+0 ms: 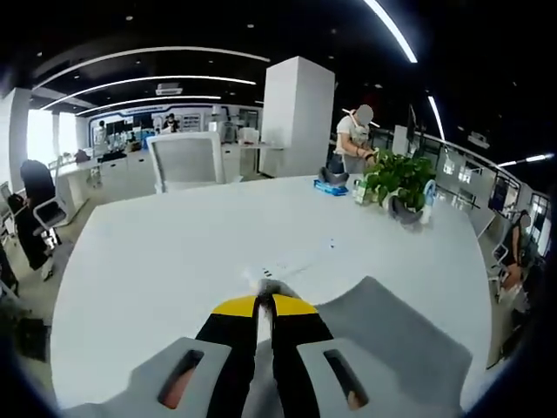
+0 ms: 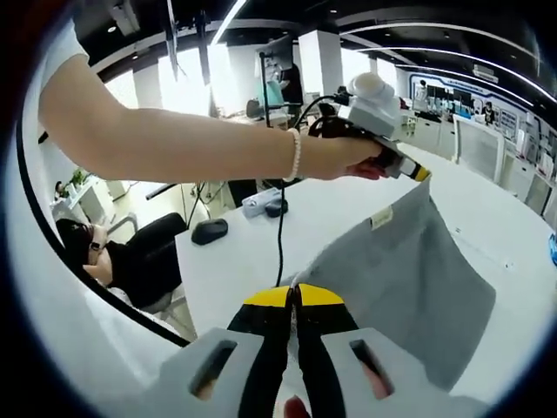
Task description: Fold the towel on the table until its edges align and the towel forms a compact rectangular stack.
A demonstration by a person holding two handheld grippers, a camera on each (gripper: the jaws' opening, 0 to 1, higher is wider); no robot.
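Your left gripper point(image 1: 265, 292) and right gripper point(image 2: 296, 296) each pinch a corner of the grey towel point(image 2: 409, 270), lifted over the white tabletop point(image 1: 174, 252); its small label point(image 2: 380, 218), unreadable, sits at one o'clock.

A plant point(image 1: 400, 177) and a blue item point(image 1: 331, 188) are seen at the table's point(image 1: 174, 252) far edge; a chair point(image 1: 185, 160) is set behind it.

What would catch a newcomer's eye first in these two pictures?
First, the grey towel lifted off the white table, stretched between two tongs: the right tongs pinch one corner low in the right gripper view, and the left tongs pinch another beside the white label. Next, the person's bare arm crossing that view. In the left gripper view, a potted plant stands at the table's far edge.
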